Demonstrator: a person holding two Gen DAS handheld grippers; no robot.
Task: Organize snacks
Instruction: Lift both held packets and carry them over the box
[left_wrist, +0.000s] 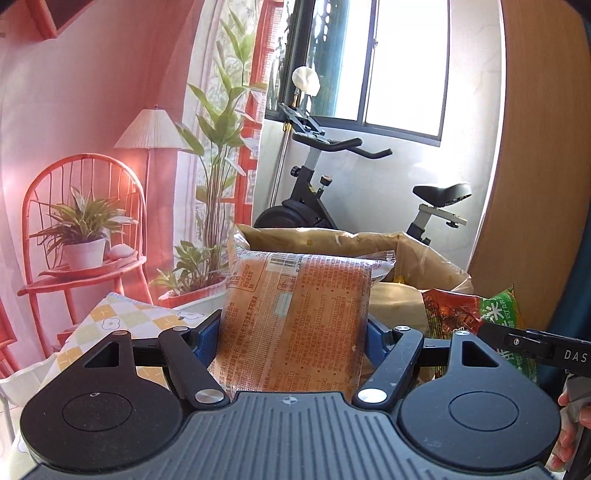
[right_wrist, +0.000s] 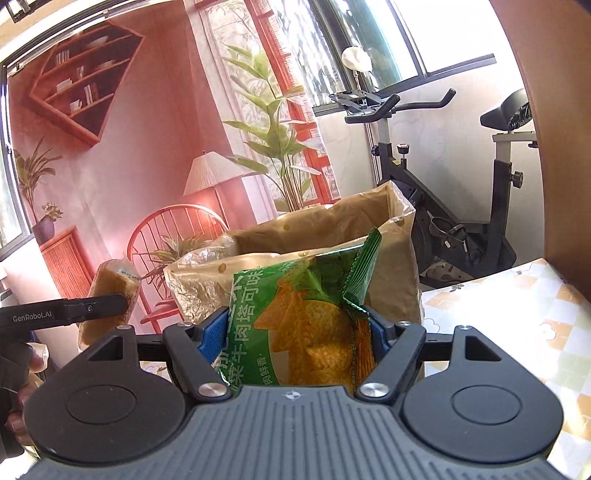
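Note:
My left gripper (left_wrist: 294, 326) is shut on an orange clear-wrapped snack pack (left_wrist: 295, 317), held upright between its blue pads above the table. In the right wrist view that same orange pack (right_wrist: 110, 295) shows at the left, clamped by the left gripper's black finger. My right gripper (right_wrist: 295, 328) is shut on a green chip bag (right_wrist: 306, 317), also held upright. From the left wrist view the green chip bag (left_wrist: 495, 317) appears at the right edge. Behind both snacks stands an open brown paper bag (left_wrist: 406, 254) (right_wrist: 332, 229), its mouth facing up.
A table with a checked flower-print cloth (left_wrist: 125, 321) (right_wrist: 517, 314) lies below. An exercise bike (left_wrist: 332, 184) (right_wrist: 461, 206) stands by the window behind the bag. A wooden panel (left_wrist: 535, 147) rises at the right. A printed pink backdrop (right_wrist: 129, 166) covers the left.

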